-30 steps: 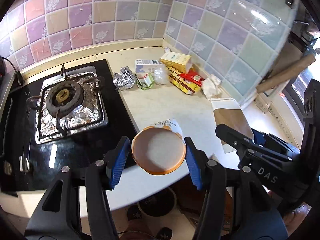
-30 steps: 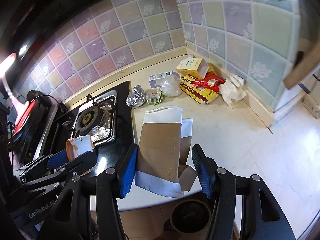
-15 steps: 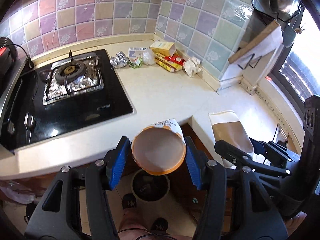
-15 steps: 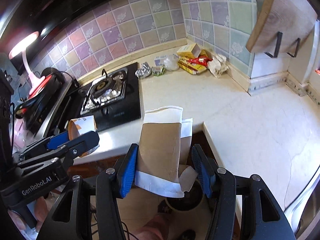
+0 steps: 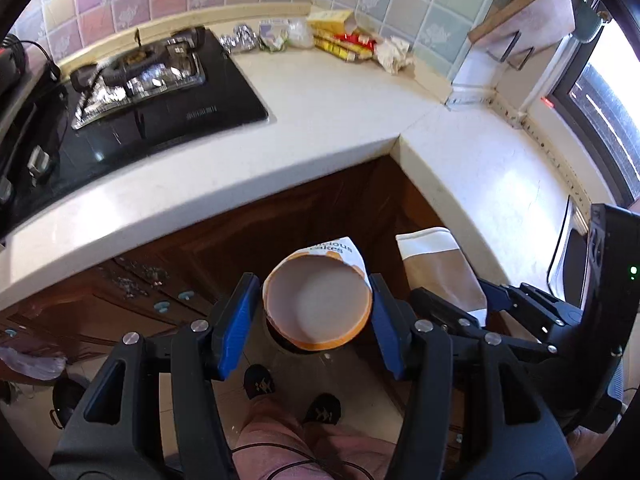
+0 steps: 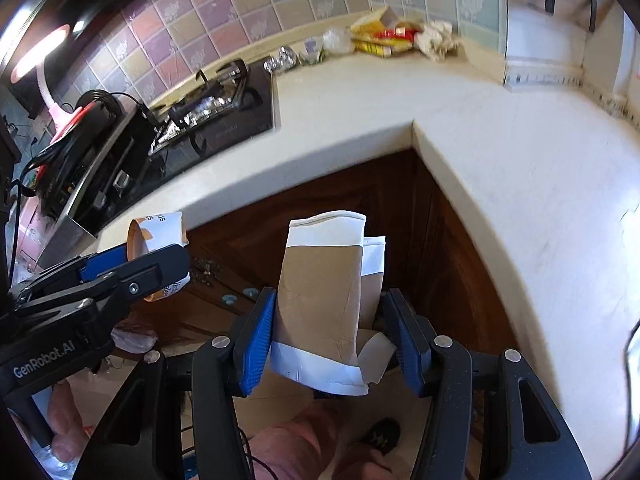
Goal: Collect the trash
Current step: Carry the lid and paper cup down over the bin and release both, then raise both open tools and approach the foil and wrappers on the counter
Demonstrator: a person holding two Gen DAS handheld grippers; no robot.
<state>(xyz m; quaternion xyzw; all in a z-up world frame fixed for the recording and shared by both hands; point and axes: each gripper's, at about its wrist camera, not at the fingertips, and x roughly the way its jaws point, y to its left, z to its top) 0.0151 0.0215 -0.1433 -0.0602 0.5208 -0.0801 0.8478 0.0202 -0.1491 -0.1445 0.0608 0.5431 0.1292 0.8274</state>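
My left gripper (image 5: 310, 314) is shut on an orange-rimmed paper cup (image 5: 316, 304), held in the air in front of the counter and above a dark bin (image 5: 280, 344) on the floor, mostly hidden by the cup. My right gripper (image 6: 334, 338) is shut on a flattened brown and white paper bag (image 6: 320, 300), also off the counter. The bag shows in the left wrist view (image 5: 440, 268), the cup in the right wrist view (image 6: 156, 236). More trash lies in the far counter corner: foil ball (image 5: 240, 36), yellow boxes (image 5: 340, 36), crumpled paper (image 5: 394, 54).
A black gas hob (image 5: 152, 92) is set in the cream L-shaped counter (image 5: 340, 120). Dark wood cabinet doors (image 5: 320, 208) stand below. The person's legs and shoes (image 5: 320, 412) are on the floor. A cutting board (image 5: 524, 12) hangs on the wall.
Both grippers have pulled back from the counter and dropped lower, still holding the cup and the bag. The view now looks down at the cabinet front and floor.
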